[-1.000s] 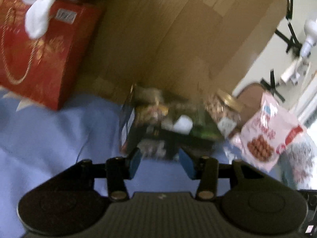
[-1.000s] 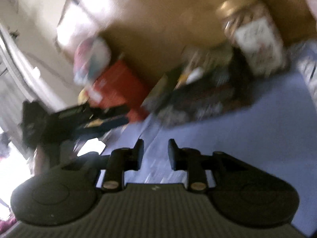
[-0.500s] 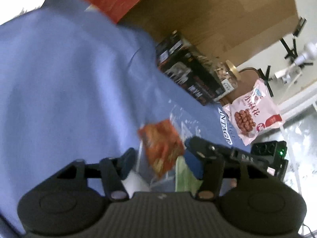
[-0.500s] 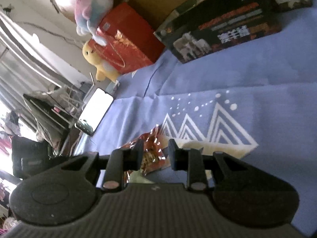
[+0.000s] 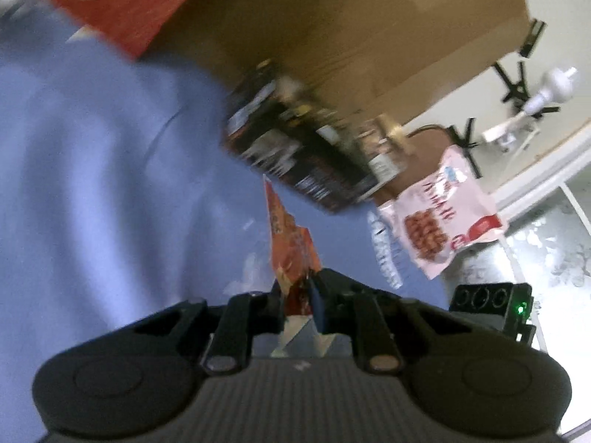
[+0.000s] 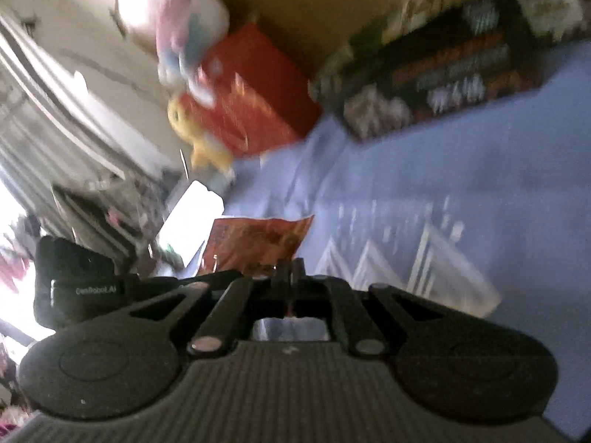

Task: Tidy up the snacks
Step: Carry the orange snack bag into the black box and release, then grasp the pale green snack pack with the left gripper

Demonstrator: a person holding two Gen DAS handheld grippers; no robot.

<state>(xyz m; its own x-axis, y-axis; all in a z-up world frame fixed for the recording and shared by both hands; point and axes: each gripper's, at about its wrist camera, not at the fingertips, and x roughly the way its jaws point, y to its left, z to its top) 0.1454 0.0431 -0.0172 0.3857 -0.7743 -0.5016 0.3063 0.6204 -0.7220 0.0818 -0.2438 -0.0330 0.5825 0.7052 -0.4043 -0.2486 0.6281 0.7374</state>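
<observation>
My left gripper (image 5: pixel 297 291) is shut on the lower edge of an orange-red snack packet (image 5: pixel 290 243), which stands up from the jaws above the blue cloth (image 5: pixel 110 184). In the right wrist view my right gripper (image 6: pixel 291 269) is shut on the same kind of orange-red packet (image 6: pixel 258 240), which spreads to the left of the jaws. The black snack box (image 5: pixel 295 158) with packets inside lies ahead by the cardboard; it also shows in the right wrist view (image 6: pixel 443 85). A nut jar (image 5: pixel 384 147) stands right of the box. A pink snack bag (image 5: pixel 439 221) lies further right.
A big cardboard box (image 5: pixel 351 29) stands behind the snack box. A red gift bag (image 6: pixel 251 99), a plush toy (image 6: pixel 184 33) and a yellow toy (image 6: pixel 199 136) stand at the left. A phone (image 6: pixel 192 221) lies at the cloth's left edge. The other gripper's body (image 6: pixel 74 288) shows at left.
Both grippers have shut on an orange-red packet that lay between open jaws half a second ago. The packet has come up off the cloth. Both views have swung and blurred.
</observation>
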